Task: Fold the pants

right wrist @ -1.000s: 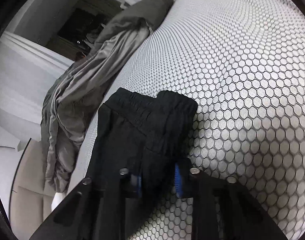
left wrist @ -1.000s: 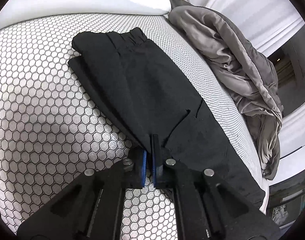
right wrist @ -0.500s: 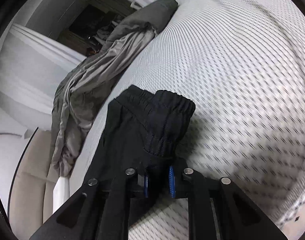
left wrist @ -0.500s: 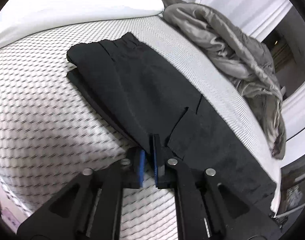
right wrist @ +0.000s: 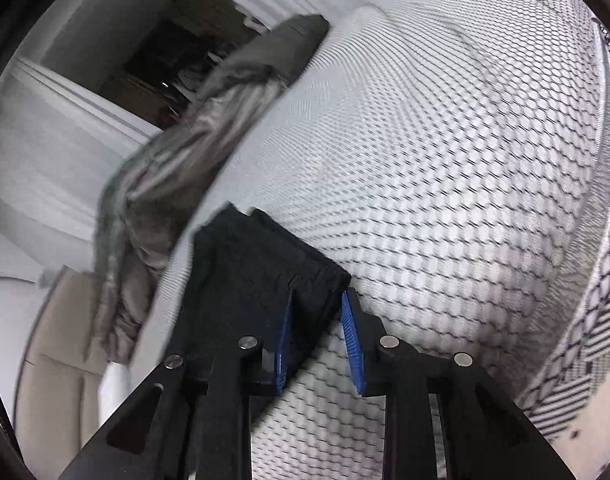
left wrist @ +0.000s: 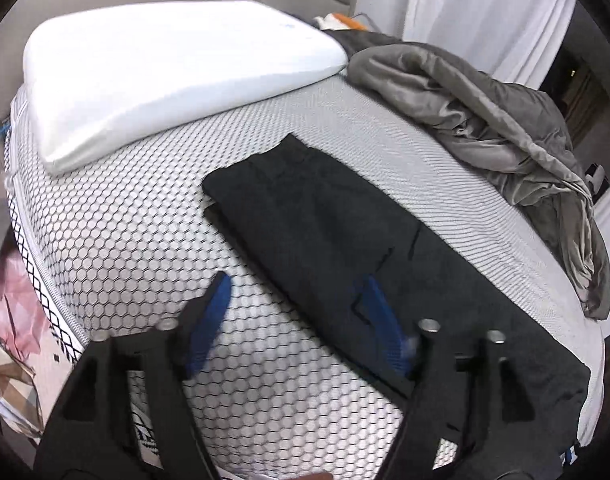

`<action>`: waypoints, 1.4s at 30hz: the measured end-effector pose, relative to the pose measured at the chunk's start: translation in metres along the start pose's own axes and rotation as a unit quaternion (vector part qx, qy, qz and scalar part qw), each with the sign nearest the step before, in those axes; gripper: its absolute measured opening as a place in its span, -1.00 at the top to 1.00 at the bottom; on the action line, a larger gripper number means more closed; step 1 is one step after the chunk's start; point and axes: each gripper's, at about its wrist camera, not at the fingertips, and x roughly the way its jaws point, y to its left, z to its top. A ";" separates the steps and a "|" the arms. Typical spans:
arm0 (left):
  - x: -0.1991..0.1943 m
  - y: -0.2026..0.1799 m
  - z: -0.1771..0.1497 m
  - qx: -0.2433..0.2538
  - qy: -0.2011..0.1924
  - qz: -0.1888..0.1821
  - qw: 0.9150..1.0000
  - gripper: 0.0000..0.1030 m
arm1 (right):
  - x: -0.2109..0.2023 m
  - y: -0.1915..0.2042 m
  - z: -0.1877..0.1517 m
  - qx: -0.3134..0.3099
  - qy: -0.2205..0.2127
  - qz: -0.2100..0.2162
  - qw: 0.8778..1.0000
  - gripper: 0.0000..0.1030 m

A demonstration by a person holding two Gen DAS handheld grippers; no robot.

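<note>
The black cloth pants [left wrist: 329, 232] lie folded lengthwise along the bed's [left wrist: 117, 240] far edge. The left tool [left wrist: 297, 312] has just sprung open, empty. The right tool [right wrist: 317, 320], just loosening, straddles the waistband, pads apart. Crosswise folds seem left.

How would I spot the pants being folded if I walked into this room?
Find the bed with the white honeycomb-patterned mattress cover and the white rectangular pillow at its head. Just below the pillow, a long flat strip of black fabric, the folded black pants, lies lengthwise. The crumpled grey blanket beside it is rumpled and paler; the pants are flat and black.
</note>
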 end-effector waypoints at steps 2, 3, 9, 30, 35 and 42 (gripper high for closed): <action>-0.003 -0.018 0.001 0.018 -0.003 -0.011 1.000 -0.66 | -0.014 0.001 0.003 0.006 -0.033 -0.007 0.999 0.05; -0.003 -0.027 0.001 0.028 -0.005 -0.022 0.999 -0.67 | -0.021 0.001 0.004 0.002 -0.051 -0.013 0.999 0.03; 0.015 -0.106 -0.003 0.084 0.001 -0.108 0.991 -0.98 | -0.018 0.034 0.023 -0.052 -0.053 0.038 0.997 -0.18; 0.076 -0.210 -0.061 0.207 0.074 -0.157 0.963 -0.98 | 0.116 0.135 0.055 -0.262 0.100 0.066 0.958 -0.30; 0.075 -0.202 -0.063 0.207 0.075 -0.151 0.964 -0.98 | 0.091 0.133 0.045 -0.303 0.112 0.118 0.939 -0.30; 0.072 -0.205 -0.067 0.213 0.075 -0.151 0.962 -0.98 | 0.086 0.112 0.045 -0.267 0.105 0.169 0.943 -0.12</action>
